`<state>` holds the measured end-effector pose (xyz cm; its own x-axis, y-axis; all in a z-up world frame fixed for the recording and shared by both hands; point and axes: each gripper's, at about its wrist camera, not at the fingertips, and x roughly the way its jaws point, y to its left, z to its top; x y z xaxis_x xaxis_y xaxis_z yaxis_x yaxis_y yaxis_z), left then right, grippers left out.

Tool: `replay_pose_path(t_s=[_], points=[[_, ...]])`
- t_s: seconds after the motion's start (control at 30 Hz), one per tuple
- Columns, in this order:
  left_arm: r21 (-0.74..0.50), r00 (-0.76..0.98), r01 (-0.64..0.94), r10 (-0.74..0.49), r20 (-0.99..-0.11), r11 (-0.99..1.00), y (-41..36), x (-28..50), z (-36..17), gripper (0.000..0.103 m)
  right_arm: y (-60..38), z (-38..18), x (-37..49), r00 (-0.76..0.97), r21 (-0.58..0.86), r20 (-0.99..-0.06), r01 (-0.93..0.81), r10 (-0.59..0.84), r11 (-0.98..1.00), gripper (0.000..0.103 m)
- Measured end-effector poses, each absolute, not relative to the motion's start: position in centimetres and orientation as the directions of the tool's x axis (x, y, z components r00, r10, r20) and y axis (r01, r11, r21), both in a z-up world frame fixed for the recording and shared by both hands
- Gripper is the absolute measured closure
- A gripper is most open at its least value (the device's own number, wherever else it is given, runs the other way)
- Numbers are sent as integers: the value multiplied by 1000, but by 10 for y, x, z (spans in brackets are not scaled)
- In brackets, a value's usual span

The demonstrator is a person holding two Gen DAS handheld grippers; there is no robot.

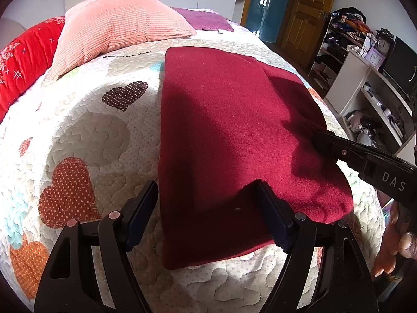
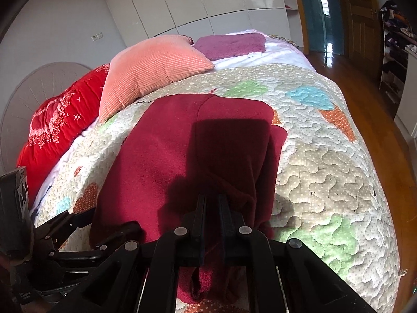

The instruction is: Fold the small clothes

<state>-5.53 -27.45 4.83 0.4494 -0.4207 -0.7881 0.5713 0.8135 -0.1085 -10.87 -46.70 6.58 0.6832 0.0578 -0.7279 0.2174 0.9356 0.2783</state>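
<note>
A dark red garment (image 1: 229, 135) lies on the heart-patterned quilt (image 1: 86, 135), partly folded, with a flap laid over its right side. My left gripper (image 1: 206, 203) is open, its jaws straddling the garment's near left edge just above the cloth. My right gripper (image 2: 212, 203) is shut on the garment's near right fold (image 2: 234, 172), cloth bunched between the jaws. It also shows in the left wrist view (image 1: 316, 133) at the garment's right edge. The left gripper shows at the lower left of the right wrist view (image 2: 86, 224).
A peach pillow (image 1: 122, 28), a red cushion (image 1: 23, 60) and a folded purple towel (image 1: 203, 20) lie at the head of the bed. Shelves and a desk (image 1: 370, 83) stand to the right, beyond the bed edge. Wooden floor (image 2: 365, 99) lies beside the bed.
</note>
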Motion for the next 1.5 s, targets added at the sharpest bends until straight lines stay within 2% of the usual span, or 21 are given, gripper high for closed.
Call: replay_pose_path(t_s=[0.43,0.57,0.6,0.67,0.77,0.97,1.1,1.23,1.43,1.47,1.5], points=[[-97,464,570,-417,-782,816,-268,-57,59,25,-462,63,-115,679,278,-731,209,65,938,97],[-98,476,567,-422,-772,818,-265,-54,66,25,-463,71,-124,704,315,-704,192,93,929,93],[-108,479,563,-430,-766,819,-263,-52,69,25,-463,75,-128,714,324,-693,188,97,927,88],[-160,466,552,-461,-755,818,-258,-43,73,25,-466,83,-136,739,338,-668,203,83,919,59],[-272,394,533,-519,-758,801,-254,-26,73,25,-480,91,-145,774,363,-633,259,32,895,39],[-371,300,512,-566,-768,775,-258,0,61,25,-506,67,-115,725,452,-676,266,132,852,34],[-442,239,488,-602,-762,753,-260,18,52,22,-520,43,-98,723,527,-666,283,182,801,20],[-455,196,496,-606,-771,739,-273,29,41,16,-523,28,-82,729,611,-631,258,264,748,20],[-443,185,514,-600,-778,734,-282,33,38,13,-506,29,-66,729,560,-639,221,247,799,18],[-430,196,524,-596,-779,735,-283,30,39,15,-501,30,-64,727,543,-643,211,241,813,28],[-424,203,539,-601,-773,728,-283,27,41,26,-497,33,-64,726,523,-649,207,228,827,33]])
